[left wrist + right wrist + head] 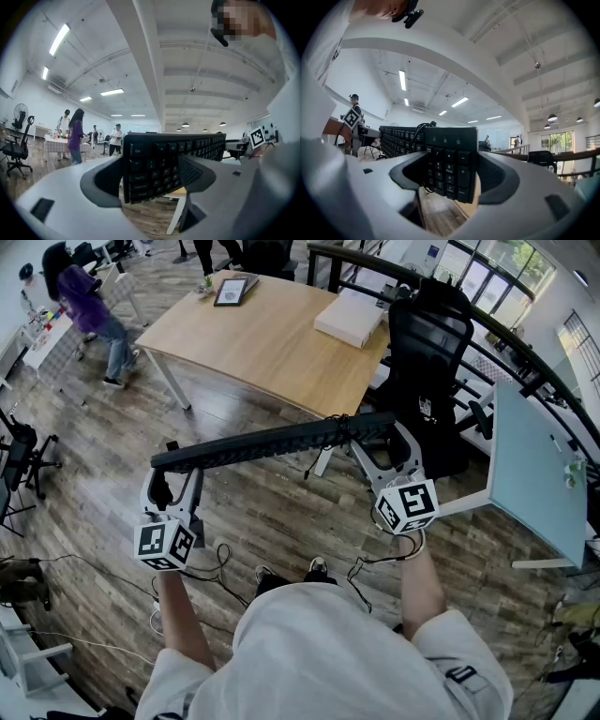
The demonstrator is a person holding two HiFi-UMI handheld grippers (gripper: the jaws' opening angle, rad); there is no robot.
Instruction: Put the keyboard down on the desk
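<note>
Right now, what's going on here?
A person is holding a black keyboard up in the air. The left gripper is clamped on one end and the right gripper on the other. The keyboard is over the wood floor, short of the wooden desk, so it has not yet been put down.

Left tongs (176,465), right tongs (382,433) level (jaws tight on keyboard (272,442) ends)
</note>
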